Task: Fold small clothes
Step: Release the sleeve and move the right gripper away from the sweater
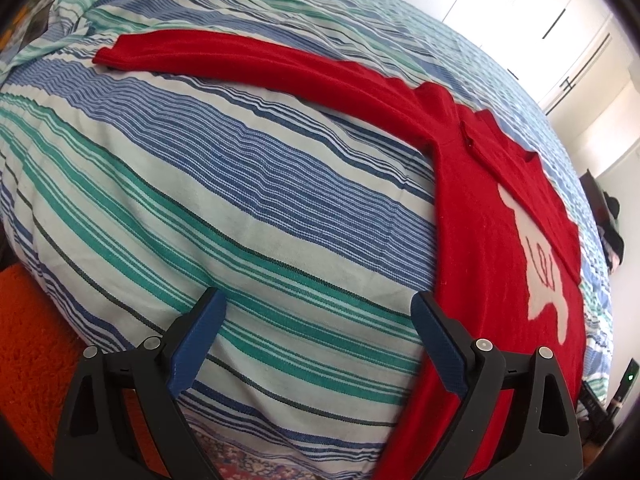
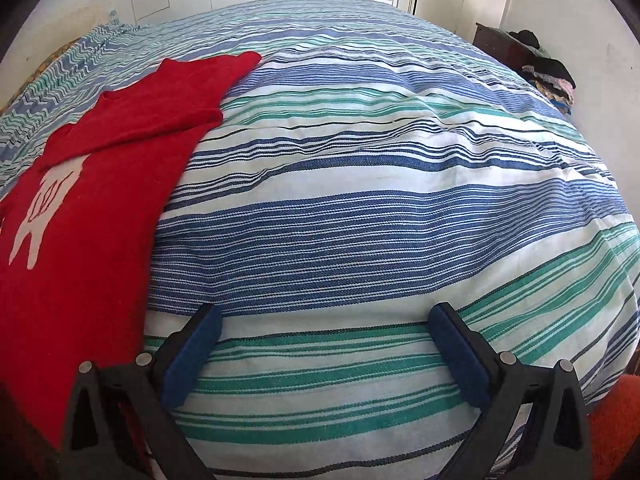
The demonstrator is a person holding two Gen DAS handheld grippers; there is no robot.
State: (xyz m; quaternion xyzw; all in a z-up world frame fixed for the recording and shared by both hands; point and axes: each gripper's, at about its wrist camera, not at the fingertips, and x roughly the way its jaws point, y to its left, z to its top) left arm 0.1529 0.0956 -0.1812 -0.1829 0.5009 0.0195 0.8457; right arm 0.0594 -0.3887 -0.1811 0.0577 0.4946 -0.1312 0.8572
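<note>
A small red sweater point(image 1: 480, 208) with a white animal figure lies face up on the striped bed cover point(image 1: 200, 200). One sleeve stretches out straight to the far left; the other is folded across the chest. My left gripper point(image 1: 320, 304) is open and empty, hovering over the cover just left of the sweater's hem. In the right wrist view the sweater point(image 2: 80, 240) lies at the left, with the folded sleeve point(image 2: 180, 92) across its top. My right gripper point(image 2: 324, 316) is open and empty over the bare cover to the right of the sweater.
The bed fills both views. An orange rug point(image 1: 32, 340) lies on the floor at the bed's near edge. White wardrobe doors point(image 1: 520, 12) stand beyond the bed. A dark stand with piled clothes point(image 2: 540, 68) is at the far right.
</note>
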